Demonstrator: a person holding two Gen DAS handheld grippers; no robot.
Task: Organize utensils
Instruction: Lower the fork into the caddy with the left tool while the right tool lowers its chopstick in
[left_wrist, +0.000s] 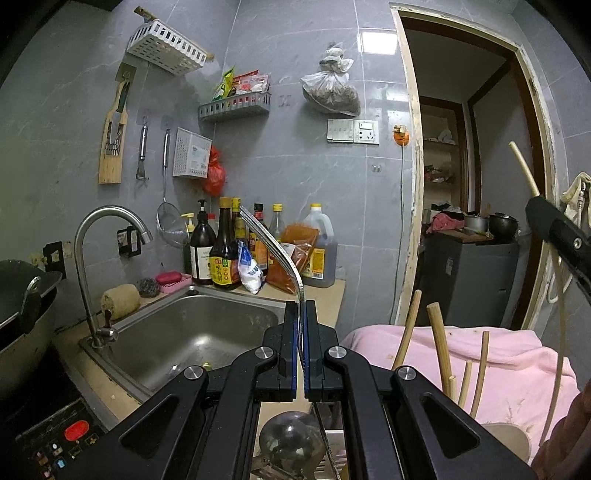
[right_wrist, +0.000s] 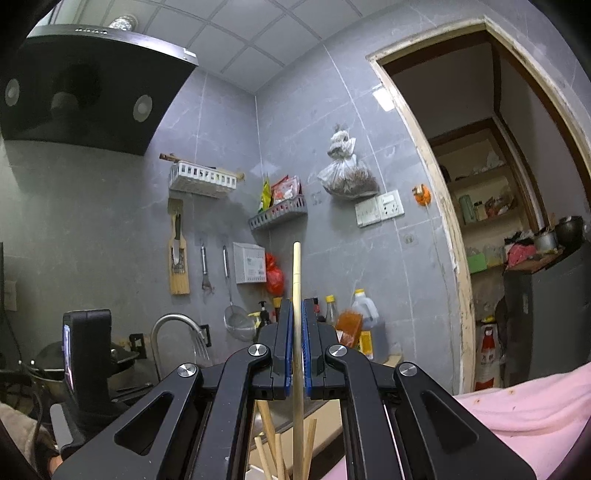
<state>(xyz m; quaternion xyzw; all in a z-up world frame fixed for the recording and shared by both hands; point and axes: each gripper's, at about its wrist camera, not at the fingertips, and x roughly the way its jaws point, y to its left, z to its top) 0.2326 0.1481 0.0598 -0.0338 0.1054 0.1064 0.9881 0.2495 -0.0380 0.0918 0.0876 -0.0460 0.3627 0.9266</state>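
My left gripper (left_wrist: 301, 308) is shut on the handle of a metal fork (left_wrist: 275, 245), whose tines curve up and left above the sink. My right gripper (right_wrist: 296, 306) is shut on a pale wooden chopstick (right_wrist: 297, 280) that stands upright between its blue pads. The right gripper also shows at the right edge of the left wrist view (left_wrist: 554, 225), with the chopstick (left_wrist: 522, 168) sticking up from it. Several more chopsticks (left_wrist: 441, 347) stand in a holder just below and right of my left gripper. They show under my right gripper too (right_wrist: 271, 439). A metal ladle (left_wrist: 291, 439) lies below the left gripper.
A steel sink (left_wrist: 192, 332) with a curved tap (left_wrist: 107, 225) lies ahead left. Sauce bottles (left_wrist: 225, 251) line the counter behind it. A pink cloth (left_wrist: 513, 362) covers a surface at right. A wok (left_wrist: 22, 295) sits at far left. A doorway (left_wrist: 465, 184) opens at right.
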